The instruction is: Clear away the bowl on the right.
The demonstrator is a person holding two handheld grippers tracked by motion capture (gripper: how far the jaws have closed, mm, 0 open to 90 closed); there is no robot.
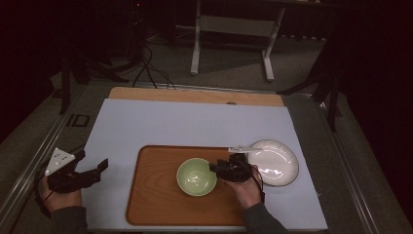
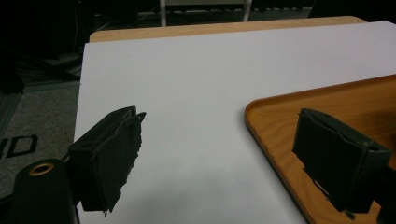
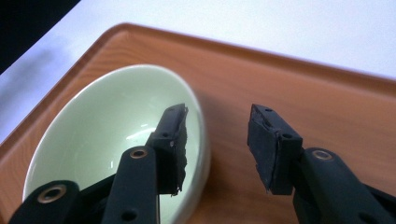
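Observation:
A pale green bowl (image 1: 196, 176) (image 3: 107, 140) stands upright and empty in the middle of a brown wooden tray (image 1: 156, 200) (image 3: 303, 88). My right gripper (image 1: 214, 168) (image 3: 217, 123) is at the bowl's right rim. It is open: one jaw hangs over the inside of the bowl, the other outside above the tray, and neither pad presses on the rim between them. My left gripper (image 1: 100, 170) (image 2: 219, 135) rests open over the white mat, just left of the tray (image 2: 327, 102), with nothing between its jaws.
A white plate (image 1: 273, 163) lies on the white mat (image 1: 195, 122) just off the tray's right edge, behind my right hand. The mat covers most of the wooden tabletop (image 1: 195, 95). Beyond the table are dark floor, cables and a white table frame (image 1: 234, 29).

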